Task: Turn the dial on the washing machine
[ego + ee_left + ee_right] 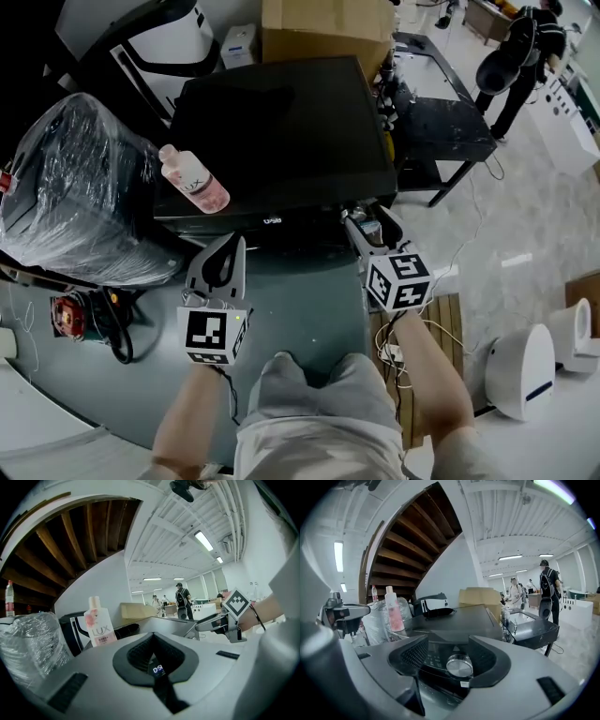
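The washing machine is a dark top-loader with a lit display on its front panel. Its round silver dial shows in the right gripper view, between the two black pads of my right gripper. The jaws stand apart and neither pad touches the dial. In the head view my right gripper sits at the panel's right end and hides the dial. My left gripper hangs before the panel's left half with its jaws together and nothing in them; the display's digits show just past its tips.
A pink Lux bottle lies on the lid's left edge. A plastic-wrapped bundle stands to the left, a cardboard box behind, and a black table to the right. White appliances sit on the floor. A person stands far right.
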Demonstrator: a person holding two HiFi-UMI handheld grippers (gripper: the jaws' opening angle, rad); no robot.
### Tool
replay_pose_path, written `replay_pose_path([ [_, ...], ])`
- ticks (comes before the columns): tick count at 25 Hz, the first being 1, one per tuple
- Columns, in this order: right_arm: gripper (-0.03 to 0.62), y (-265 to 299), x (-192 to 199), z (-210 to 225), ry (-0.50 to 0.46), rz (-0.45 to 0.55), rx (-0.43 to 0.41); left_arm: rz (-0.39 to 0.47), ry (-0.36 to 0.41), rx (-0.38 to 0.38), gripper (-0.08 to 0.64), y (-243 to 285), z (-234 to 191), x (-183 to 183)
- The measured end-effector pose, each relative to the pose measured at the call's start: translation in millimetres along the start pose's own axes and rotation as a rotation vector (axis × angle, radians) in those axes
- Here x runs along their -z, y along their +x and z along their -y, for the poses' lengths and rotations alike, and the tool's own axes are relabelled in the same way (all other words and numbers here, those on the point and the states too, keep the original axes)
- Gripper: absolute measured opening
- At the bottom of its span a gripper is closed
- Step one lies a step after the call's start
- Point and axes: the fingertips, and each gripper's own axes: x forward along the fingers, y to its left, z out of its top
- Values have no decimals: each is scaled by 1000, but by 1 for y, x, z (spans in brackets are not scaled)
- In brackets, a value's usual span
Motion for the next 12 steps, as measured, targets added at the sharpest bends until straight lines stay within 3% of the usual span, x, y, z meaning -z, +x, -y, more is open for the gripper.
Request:
replay_pose_path([
  [12,282,28,50,26,153,18,31,4,-26,-27,18,17,-2,54],
])
